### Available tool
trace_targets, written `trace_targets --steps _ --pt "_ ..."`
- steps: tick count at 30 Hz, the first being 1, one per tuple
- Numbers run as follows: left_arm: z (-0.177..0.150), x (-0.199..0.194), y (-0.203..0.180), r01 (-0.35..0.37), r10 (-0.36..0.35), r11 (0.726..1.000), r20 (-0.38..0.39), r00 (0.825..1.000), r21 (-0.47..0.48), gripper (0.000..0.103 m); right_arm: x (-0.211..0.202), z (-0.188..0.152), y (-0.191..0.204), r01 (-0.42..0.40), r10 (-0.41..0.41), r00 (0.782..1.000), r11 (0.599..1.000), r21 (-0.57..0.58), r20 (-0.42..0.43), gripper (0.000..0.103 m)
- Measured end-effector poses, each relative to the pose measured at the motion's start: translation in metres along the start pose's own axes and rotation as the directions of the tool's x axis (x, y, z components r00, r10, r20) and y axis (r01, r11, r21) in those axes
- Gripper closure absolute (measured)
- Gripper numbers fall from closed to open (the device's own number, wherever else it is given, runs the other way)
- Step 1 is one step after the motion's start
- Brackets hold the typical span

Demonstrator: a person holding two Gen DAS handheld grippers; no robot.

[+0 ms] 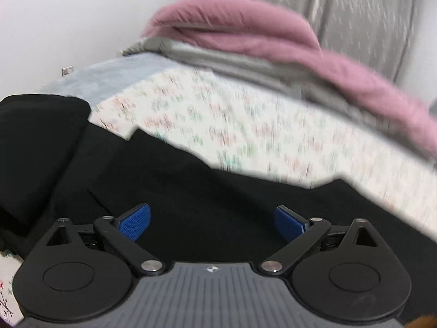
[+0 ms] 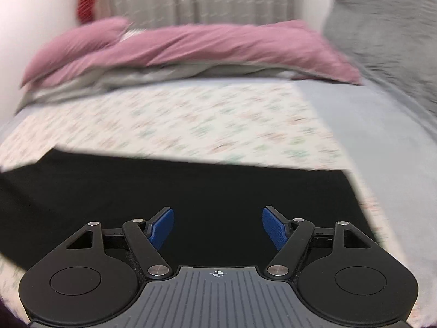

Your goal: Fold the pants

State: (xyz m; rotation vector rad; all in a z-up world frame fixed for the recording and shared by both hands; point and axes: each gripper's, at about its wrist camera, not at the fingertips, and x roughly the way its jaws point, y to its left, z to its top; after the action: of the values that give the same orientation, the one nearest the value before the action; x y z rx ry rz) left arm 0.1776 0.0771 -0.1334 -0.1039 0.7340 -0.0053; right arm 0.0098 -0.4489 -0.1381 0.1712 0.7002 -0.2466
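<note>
Fingers on the left gripper [image 1: 212, 222] and the right gripper [image 2: 218, 228] are spread wide and hold nothing. Both hang just over the black pants [image 2: 191, 191], which lie flat on the flowery sheet [image 2: 177, 120] of the bed, near the pink blanket [image 2: 191, 46]. I think some folding is done, but more is left.

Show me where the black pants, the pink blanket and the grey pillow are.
black pants [image 2: 218, 191]: right wrist view, middle of the cloth.
pink blanket [image 2: 191, 46]: right wrist view, its top fold.
grey pillow [image 2: 387, 35]: right wrist view, its front face.
</note>
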Motion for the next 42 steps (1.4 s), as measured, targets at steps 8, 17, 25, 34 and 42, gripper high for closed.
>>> trace_targets --steps 8,17,25,34,42 --pt "-0.022 0.028 -0.013 -0.004 0.025 0.989 -0.137 0.990 0.148 0.000 0.059 -0.057 0.026 0.081 -0.074 0.974 0.996 0.025 -0.214 0.026" --pt "-0.023 0.036 0.026 -0.143 0.151 0.988 -0.172 0.974 0.054 0.000 0.029 -0.073 -0.055 0.247 -0.188 0.961 0.916 0.318 -0.204 0.022" --pt "-0.022 0.037 0.031 -0.161 0.162 0.987 -0.184 0.969 0.024 0.000 -0.025 -0.132 -0.165 0.031 -0.028 0.999 0.437 0.899 -0.020 0.023" --pt "-0.019 0.036 0.033 -0.162 0.162 0.987 -0.188 0.969 0.013 0.000 -0.005 -0.131 -0.185 -0.008 -0.067 0.997 0.358 0.934 0.034 0.024" --pt "-0.018 0.033 0.041 -0.138 0.136 0.990 -0.189 0.973 0.004 0.000 0.008 -0.127 -0.200 0.059 -0.143 0.990 0.362 0.930 -0.007 0.064"
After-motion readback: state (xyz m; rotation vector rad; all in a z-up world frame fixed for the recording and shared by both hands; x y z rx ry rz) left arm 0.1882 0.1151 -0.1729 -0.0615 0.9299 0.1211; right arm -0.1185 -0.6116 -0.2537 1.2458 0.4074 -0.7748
